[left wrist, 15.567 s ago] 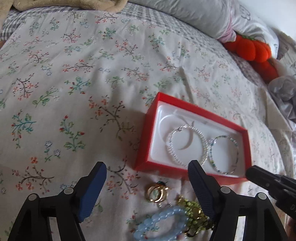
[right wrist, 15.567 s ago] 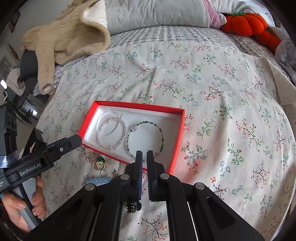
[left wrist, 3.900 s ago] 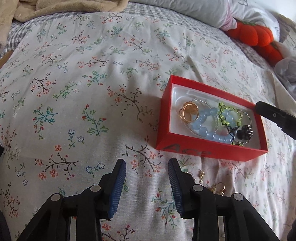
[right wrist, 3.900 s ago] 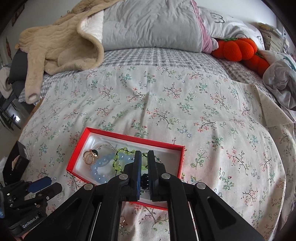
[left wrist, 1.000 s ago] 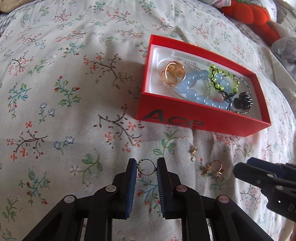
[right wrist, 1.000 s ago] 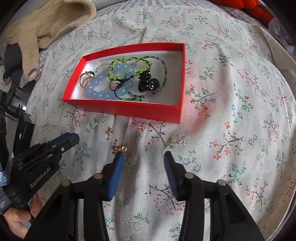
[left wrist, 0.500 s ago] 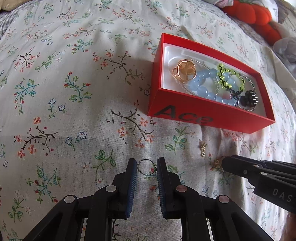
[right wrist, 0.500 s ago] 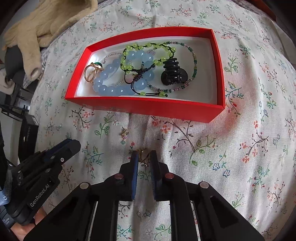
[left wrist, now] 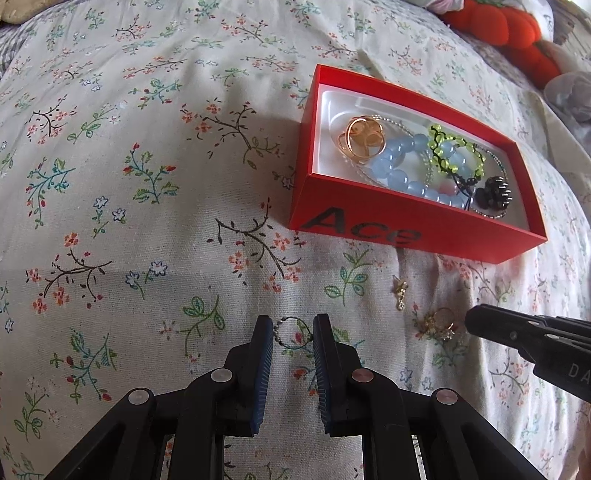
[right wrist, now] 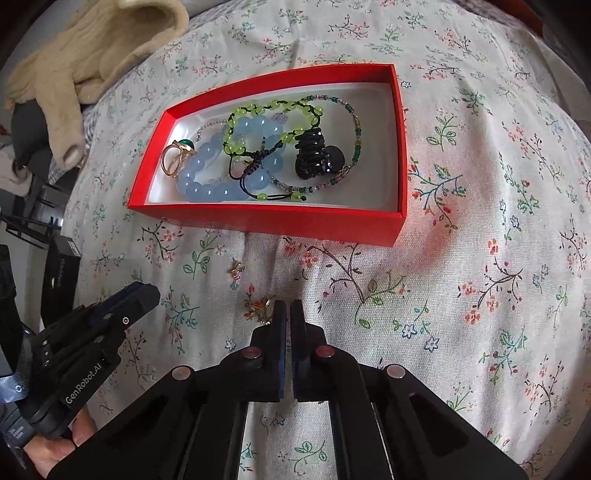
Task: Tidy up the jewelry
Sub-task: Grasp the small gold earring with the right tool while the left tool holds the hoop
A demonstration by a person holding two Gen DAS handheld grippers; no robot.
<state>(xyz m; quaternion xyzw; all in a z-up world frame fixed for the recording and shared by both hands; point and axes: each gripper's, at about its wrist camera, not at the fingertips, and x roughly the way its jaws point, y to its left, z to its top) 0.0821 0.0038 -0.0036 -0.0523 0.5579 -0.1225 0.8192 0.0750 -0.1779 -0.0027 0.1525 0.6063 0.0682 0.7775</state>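
A red box (left wrist: pixel 369 229) (right wrist: pixel 258 218) lies on the flowered bedspread. It holds a blue bead bracelet (right wrist: pixel 207 173), a green bead bracelet (right wrist: pixel 258 110), gold rings (left wrist: pixel 360 142), a black hair claw (right wrist: pixel 314 155) and thin bead strands. My left gripper (left wrist: pixel 293 328) (right wrist: pixel 136 295) is shut on a small beaded ring (left wrist: pixel 291 332), just above the bedspread. My right gripper (right wrist: pixel 288 308) (left wrist: pixel 469 321) has its jaws closing, all but together. A gold earring (right wrist: pixel 260 306) (left wrist: pixel 439 325) sits against its left fingertip; whether a part is pinched is hidden. A small gold charm (right wrist: pixel 235 275) (left wrist: pixel 400 291) lies loose before the box.
A beige blanket (right wrist: pixel 92 48) is heaped at the far left. An orange plush (left wrist: pixel 517 33) lies at the far right. A black box (right wrist: pixel 59 273) stands off the bed's left edge. A hand (right wrist: pixel 48 450) grips the left gripper's handle.
The right jaws have gone from wide apart to nearly together over the gold earring, which now shows at the left fingertip. The left gripper stays shut on the small ring.
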